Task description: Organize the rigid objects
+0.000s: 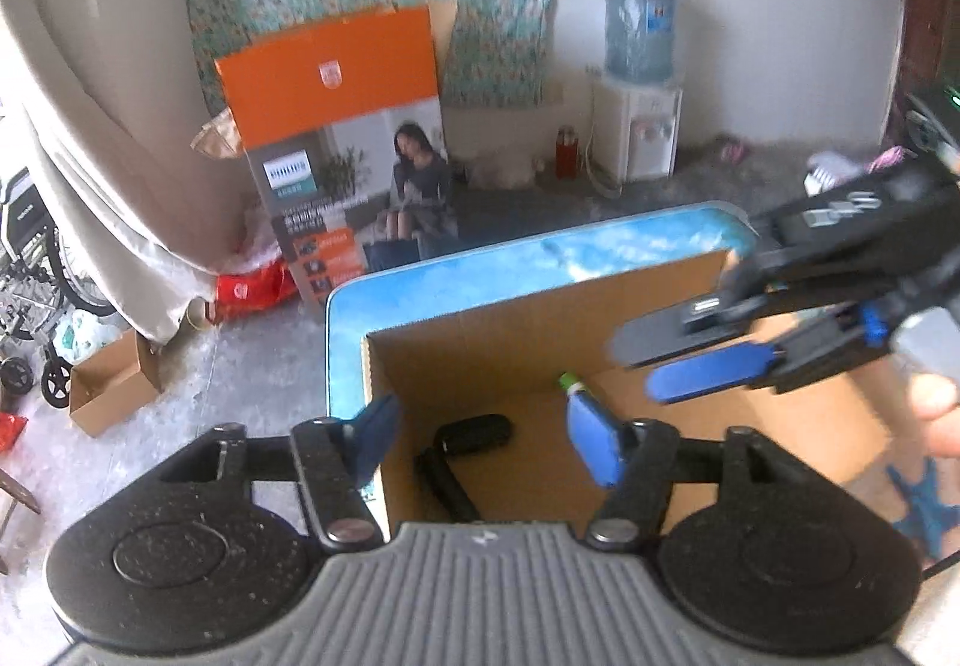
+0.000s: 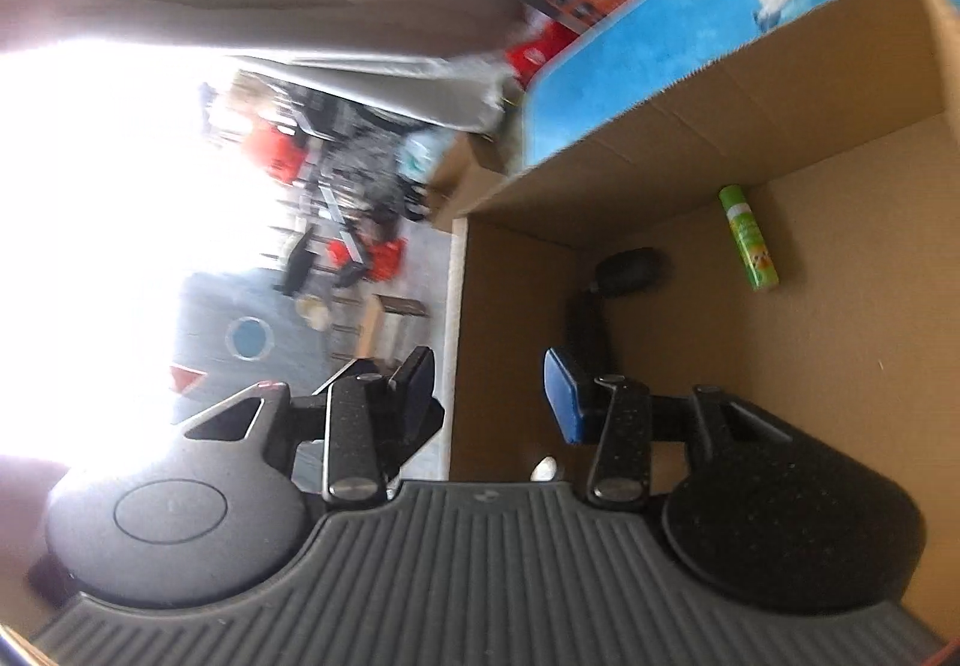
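An open cardboard box (image 1: 510, 330) stands on a blue table (image 1: 456, 276). Inside lie a black handled object (image 1: 462, 444) and a green tube (image 1: 573, 384). My left gripper (image 1: 486, 438) is open and empty, its fingers straddling the box's left wall. My right gripper (image 1: 666, 360) comes in from the right above the box, open and empty. In the right wrist view the picture is rolled sideways: the box (image 2: 660, 126), the green tube (image 2: 750, 240) and the black object (image 2: 624, 276) show, and the open right gripper (image 2: 492, 390) straddles the box's wall.
An orange and grey product carton (image 1: 348, 144) stands on the floor behind the table. A water dispenser (image 1: 639, 84) is at the back wall. A small open carton (image 1: 114, 384) and a wheelchair (image 1: 36, 270) are at the left.
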